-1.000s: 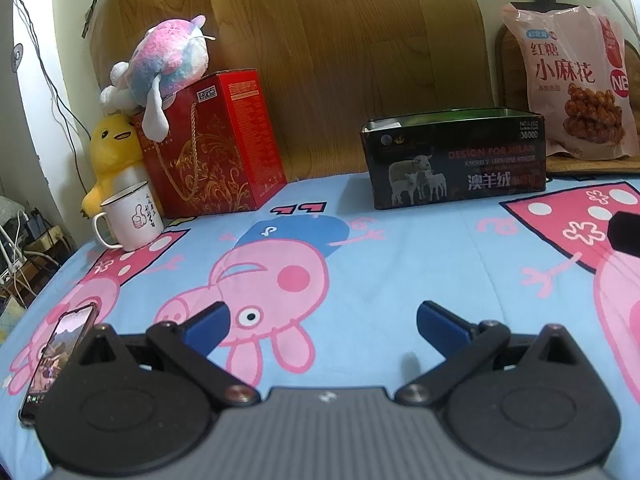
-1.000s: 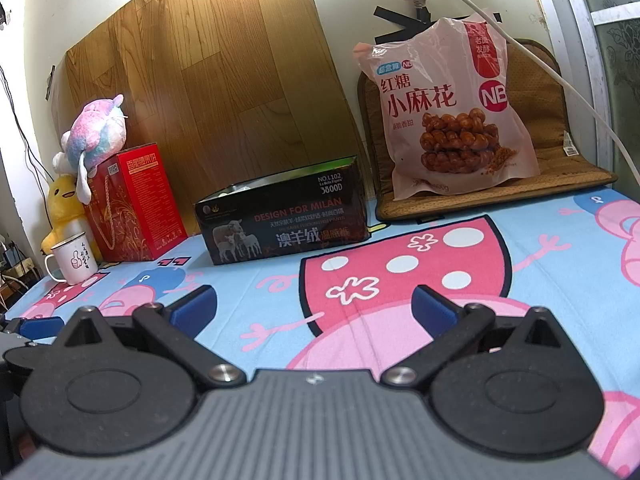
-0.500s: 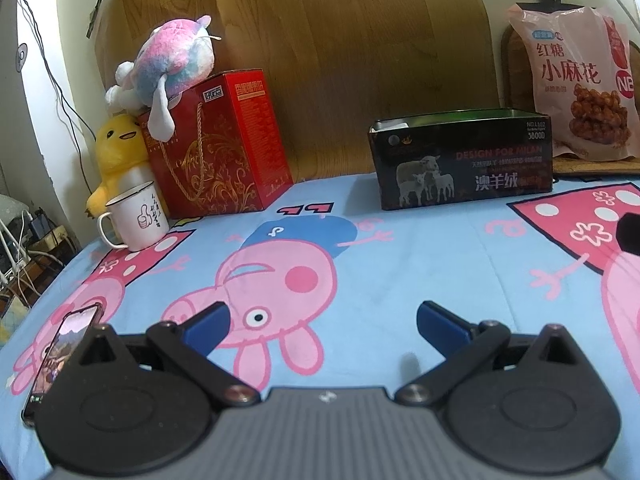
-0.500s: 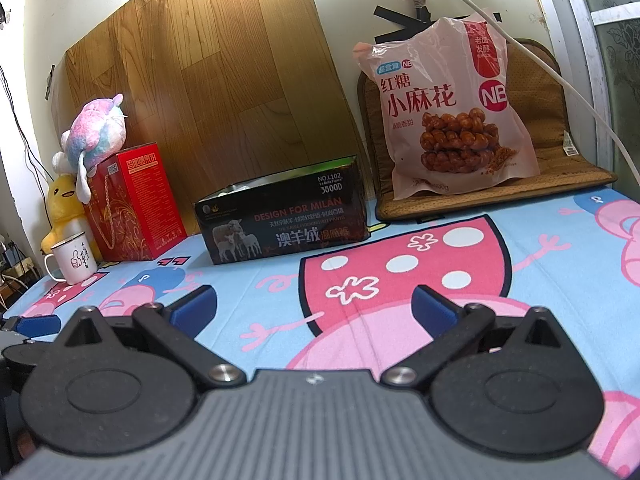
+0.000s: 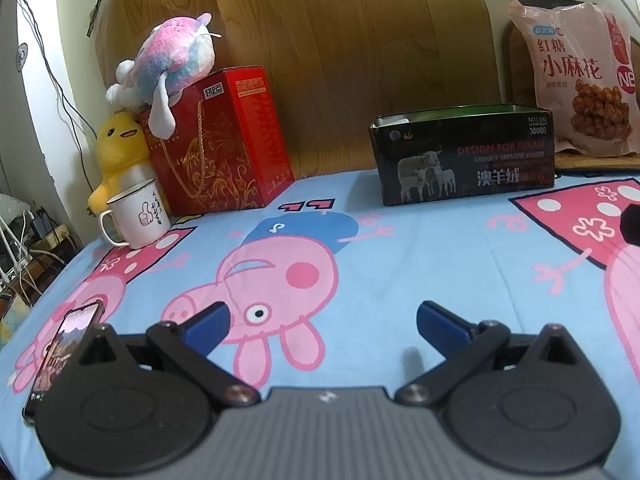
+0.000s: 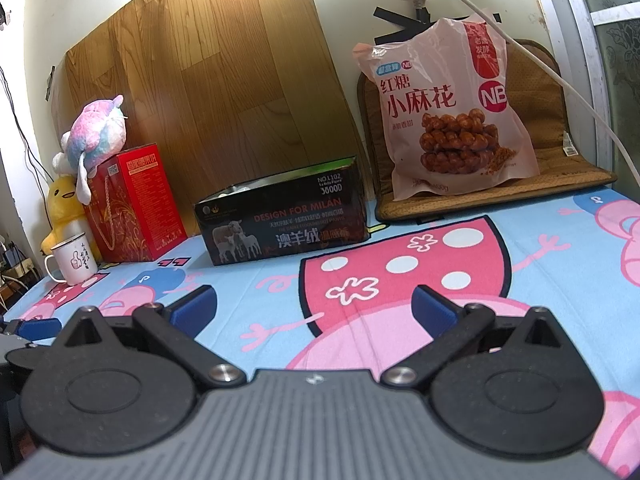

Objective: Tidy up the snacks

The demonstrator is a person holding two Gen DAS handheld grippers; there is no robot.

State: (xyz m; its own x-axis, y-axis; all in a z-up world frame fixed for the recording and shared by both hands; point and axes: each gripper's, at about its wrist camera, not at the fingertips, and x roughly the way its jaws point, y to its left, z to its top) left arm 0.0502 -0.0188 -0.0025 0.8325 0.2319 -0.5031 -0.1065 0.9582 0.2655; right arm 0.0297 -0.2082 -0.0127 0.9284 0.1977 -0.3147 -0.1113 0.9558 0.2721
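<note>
Left tool (image 5: 322, 322): spread wide, 2 blue fingertips (image 5: 208, 322) well apart, nothing between them, low over the cartoon-pig sheet (image 5: 420, 248). Right tool (image 6: 314, 306): likewise released, blue fingertips (image 6: 434, 308) apart and empty, above the same sheet.

Landmark: the dark box (image 6: 280, 222) printed with sheep, standing open-topped on the sheet in front of the wood-grain board (image 6: 224, 80). Something pale inside near its left end, too little visible to name.

Snack bag (image 6: 448, 108): pink, pictured with brown twisted pastries, up and to the right of the dark box, standing upright on a brown cushion (image 6: 540, 176) and leaning back against it. Not touching the box, and well apart from both tools. Also seen in the left wrist view at the far right (image 5: 580, 80), behind the box's right end.

Left of the dark box: red gift box (image 5: 220, 144) with a gold cord handle, upright on the sheet. On top of it, a pink-and-blue plush toy (image 5: 172, 64). Tucked beside its left edge, a yellow duck plush (image 5: 118, 152). In front of the duck, a white enamel mug (image 5: 138, 214) with a thumbs-up drawing.

Farther left and nearer than the dark box: a phone (image 5: 64, 352), screen lit, lying flat on the sheet, just beside the left tool's body.

Above the snack bag: a white cable (image 6: 520, 40) running down from a wall plug.
</note>
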